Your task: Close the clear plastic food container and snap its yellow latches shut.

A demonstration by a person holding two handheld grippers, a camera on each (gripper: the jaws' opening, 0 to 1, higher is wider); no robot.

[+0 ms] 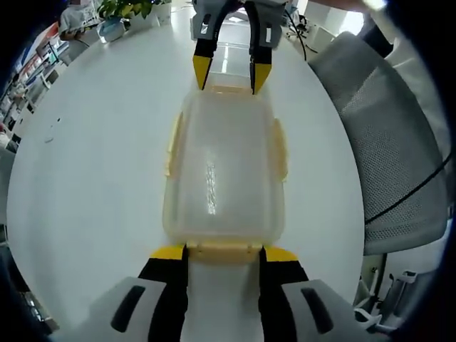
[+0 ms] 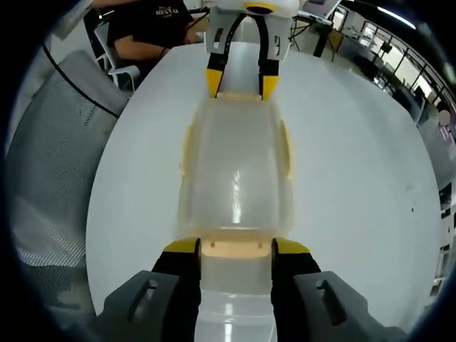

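I hold both tongs open, left tongs [image 1: 223, 254] and right tongs [image 2: 237, 246] each straddling an end latch of the container [image 1: 224, 167], gripping nothing | risk: uneven push slides it along the desk [image 1: 92, 157], latch misses.

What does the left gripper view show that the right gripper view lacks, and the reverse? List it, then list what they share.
Left gripper view: a potted plant at the table's far edge. Right gripper view: a seated person in a dark shirt beyond the table. Shared: the clear container on the white table, its yellow end latch between the left claw tips, the right claw at the opposite end, and a grey mesh chair.
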